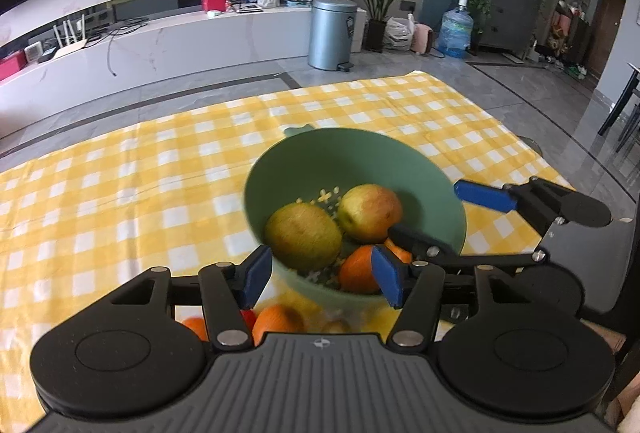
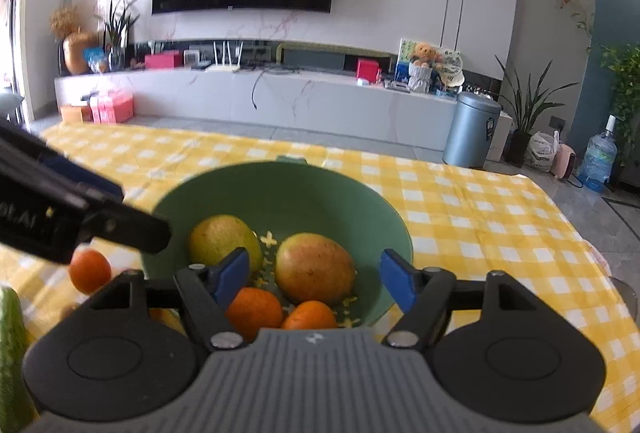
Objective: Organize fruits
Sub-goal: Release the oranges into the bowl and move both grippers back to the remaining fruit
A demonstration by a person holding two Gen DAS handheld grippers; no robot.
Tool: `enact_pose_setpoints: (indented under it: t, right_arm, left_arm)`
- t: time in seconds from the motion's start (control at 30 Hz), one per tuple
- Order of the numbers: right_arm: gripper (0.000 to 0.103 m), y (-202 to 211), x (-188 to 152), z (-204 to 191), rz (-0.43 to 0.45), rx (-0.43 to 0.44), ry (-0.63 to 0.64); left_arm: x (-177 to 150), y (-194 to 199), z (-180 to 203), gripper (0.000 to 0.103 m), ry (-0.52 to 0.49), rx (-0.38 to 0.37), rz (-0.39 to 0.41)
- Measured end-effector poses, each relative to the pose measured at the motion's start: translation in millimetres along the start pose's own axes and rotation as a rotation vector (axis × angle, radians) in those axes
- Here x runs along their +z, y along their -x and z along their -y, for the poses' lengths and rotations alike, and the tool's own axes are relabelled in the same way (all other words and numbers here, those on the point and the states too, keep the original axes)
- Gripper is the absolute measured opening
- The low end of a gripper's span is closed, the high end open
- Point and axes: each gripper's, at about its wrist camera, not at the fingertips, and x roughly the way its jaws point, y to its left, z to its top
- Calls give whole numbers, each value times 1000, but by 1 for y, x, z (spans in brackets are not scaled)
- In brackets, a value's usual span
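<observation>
A green colander bowl (image 1: 352,153) stands on the yellow checked cloth. It holds a yellow-green fruit (image 1: 302,235), a red-green apple (image 1: 370,213) and two oranges (image 1: 358,269). My left gripper (image 1: 320,275) hovers open over the bowl's near rim, its pads touching nothing. My right gripper (image 1: 448,221) reaches in over the bowl's right side. In the right wrist view my right gripper (image 2: 316,279) stands open above the bowl (image 2: 280,173), with the apple (image 2: 314,267) and the oranges (image 2: 254,311) below it and nothing gripped.
Loose oranges (image 1: 276,319) lie on the cloth near the bowl, one more orange (image 2: 90,270) to its left beside a cucumber (image 2: 10,353). The table edge (image 1: 532,149) runs at the right. A grey bin (image 1: 334,33) and a TV cabinet stand beyond.
</observation>
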Motion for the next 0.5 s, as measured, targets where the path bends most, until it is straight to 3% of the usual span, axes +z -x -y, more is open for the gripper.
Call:
enact_pose_setpoints:
  t: [0.37, 0.5]
  right_arm:
    - [76, 23, -9, -34, 38, 93, -78]
    - [76, 30, -17, -59, 60, 98, -31]
  left_arm:
    - [-27, 39, -23, 68, 32, 55, 42]
    - [-38, 47, -32, 68, 48, 75, 58]
